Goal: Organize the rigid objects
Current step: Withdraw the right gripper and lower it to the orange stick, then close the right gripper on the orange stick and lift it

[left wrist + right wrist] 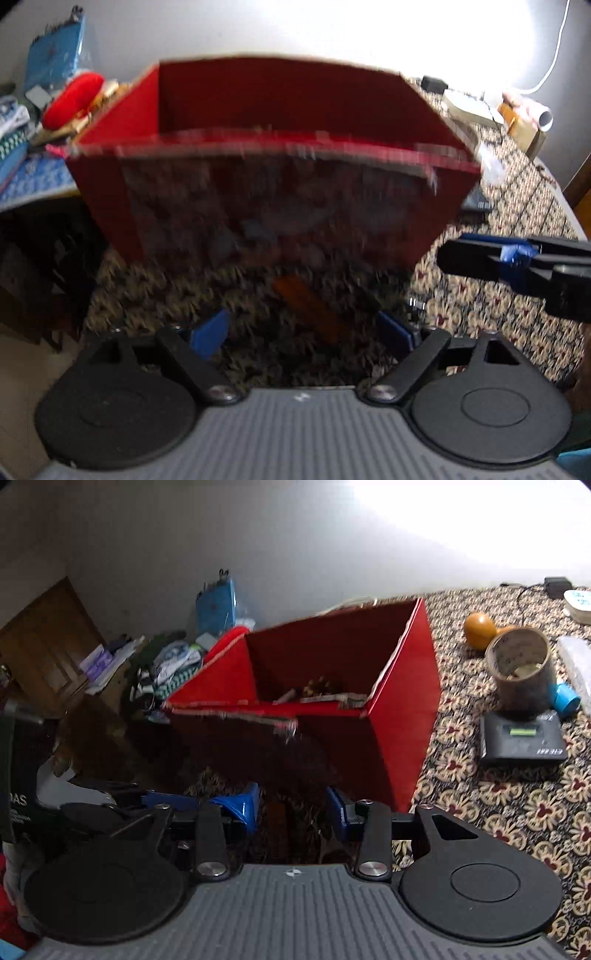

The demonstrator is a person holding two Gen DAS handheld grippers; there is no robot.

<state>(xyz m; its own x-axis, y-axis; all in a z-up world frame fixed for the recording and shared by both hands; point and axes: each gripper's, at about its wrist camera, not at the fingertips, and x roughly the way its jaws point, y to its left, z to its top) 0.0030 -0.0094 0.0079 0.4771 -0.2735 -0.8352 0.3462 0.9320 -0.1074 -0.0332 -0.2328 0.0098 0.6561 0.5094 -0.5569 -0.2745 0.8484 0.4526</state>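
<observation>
A big open red box (266, 177) stands on the flower-patterned cloth (491, 306); the picture is blurred. Just before the box lies an orange, oblong object (310, 306) on the cloth. My left gripper (301, 332) is open, its blue pads wide apart on either side of the orange object's near end, not touching it. My right gripper (454, 256) reaches in from the right. In the right wrist view the red box (399, 716) holds some small things (321, 691) at its bottom. My right gripper (290, 810) is open before the box, with nothing between its pads.
Right of the box sit a black scale (522, 734), a cardboard tube (521, 668), a blue cylinder (565, 698) and an orange gourd-shaped thing (480, 626). Left of the box is a heap of clutter (44, 110), with a red cushion (72, 98). The cloth's left edge (92, 302) drops off.
</observation>
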